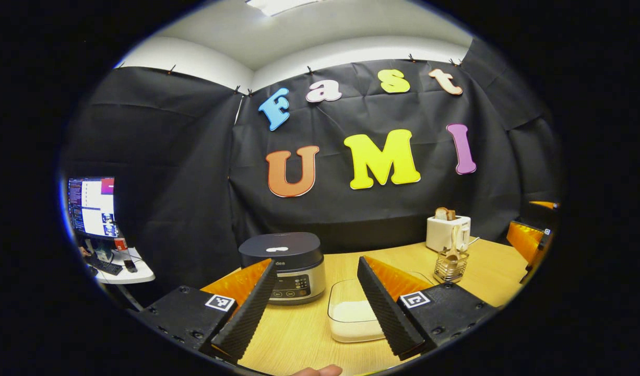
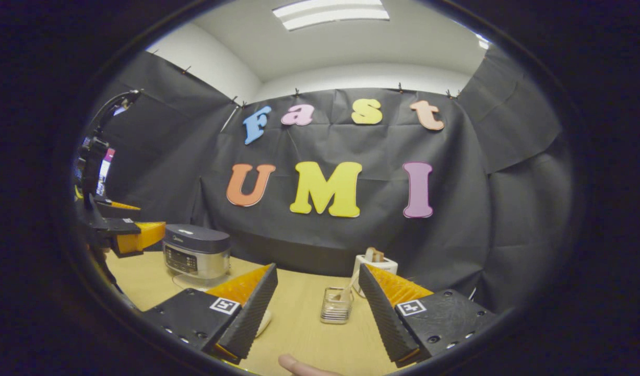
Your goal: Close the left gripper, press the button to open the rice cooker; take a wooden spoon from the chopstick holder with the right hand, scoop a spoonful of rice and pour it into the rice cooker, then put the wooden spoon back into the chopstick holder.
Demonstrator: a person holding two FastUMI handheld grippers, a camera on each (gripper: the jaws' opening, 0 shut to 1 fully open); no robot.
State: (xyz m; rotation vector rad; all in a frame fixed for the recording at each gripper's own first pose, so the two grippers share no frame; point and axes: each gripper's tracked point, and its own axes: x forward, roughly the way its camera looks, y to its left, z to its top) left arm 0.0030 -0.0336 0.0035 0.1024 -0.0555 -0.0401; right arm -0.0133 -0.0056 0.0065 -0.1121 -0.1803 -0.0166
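Both the left tool [image 1: 320, 313] and right tool [image 2: 317, 313] hung spread near the lidded rice cooker [image 1: 288, 263]; the spoon [image 1: 452, 249] stood in its holder [image 1: 450, 266].

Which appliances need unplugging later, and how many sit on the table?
2: the rice cooker at the table's left, the toaster at the back right. Others may be hidden.

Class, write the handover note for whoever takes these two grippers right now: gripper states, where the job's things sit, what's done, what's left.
Left gripper: open, empty, aimed at the rice cooker.
Right gripper: open, empty, facing the chopstick holder.
Rice cooker lid is shut. Rice container sits right of the cooker, on the table. Wooden spoon stands in the holder, in front of the toaster.
Done: nothing yet.
Left: close left gripper, press the button, take spoon, scoop rice, pour into cooker, return spoon.
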